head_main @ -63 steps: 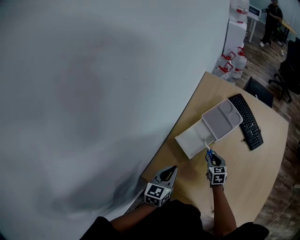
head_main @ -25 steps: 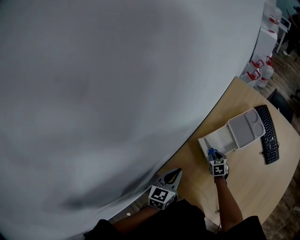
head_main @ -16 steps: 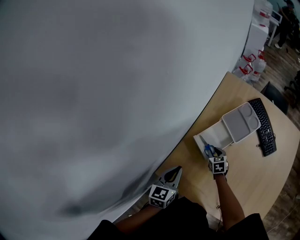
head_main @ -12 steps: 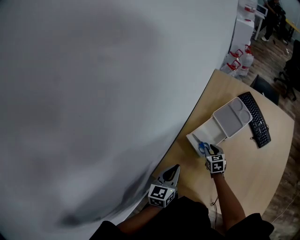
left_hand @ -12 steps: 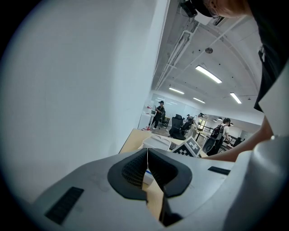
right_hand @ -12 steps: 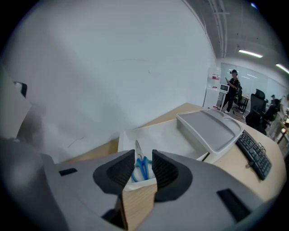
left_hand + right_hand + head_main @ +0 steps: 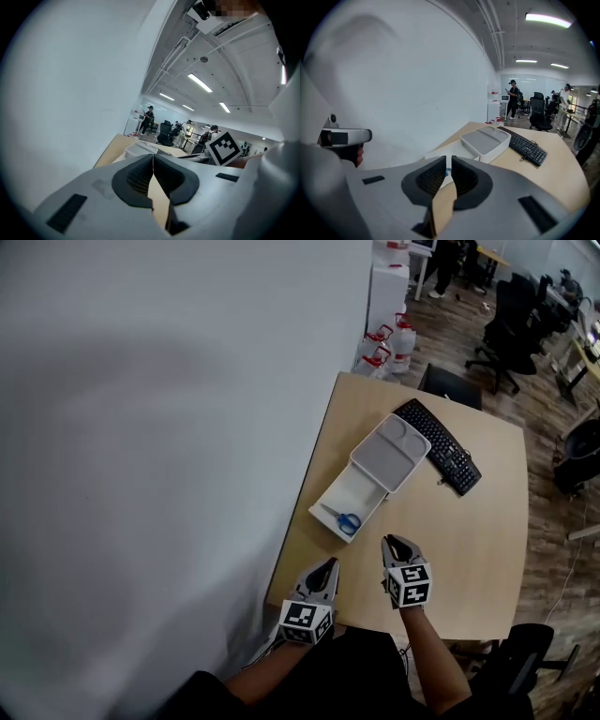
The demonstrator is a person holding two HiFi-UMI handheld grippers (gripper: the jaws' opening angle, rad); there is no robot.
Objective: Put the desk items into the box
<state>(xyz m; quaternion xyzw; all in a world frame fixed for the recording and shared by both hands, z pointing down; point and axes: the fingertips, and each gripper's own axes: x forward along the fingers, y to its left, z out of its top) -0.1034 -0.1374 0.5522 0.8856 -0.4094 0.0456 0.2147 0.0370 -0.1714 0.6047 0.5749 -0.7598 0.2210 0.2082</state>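
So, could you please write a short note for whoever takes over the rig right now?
Left gripper: shut, empty, at the near edge of the desk.
Right gripper: jaws closing, nothing between them, just short of the box.
Scissors lie in the open white box; lid rests on its far end.
Done: scissors boxed.
Left: otherwise only a keyboard on the desk; probably close the lid.

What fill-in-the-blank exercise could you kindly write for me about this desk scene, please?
1. The scissors lying in the white box have ____ handles.
2. Beyond the box's lid lies a black ____.
3. The closing jaws of the right hand-held gripper hold ____.
Missing words: blue; keyboard; nothing.
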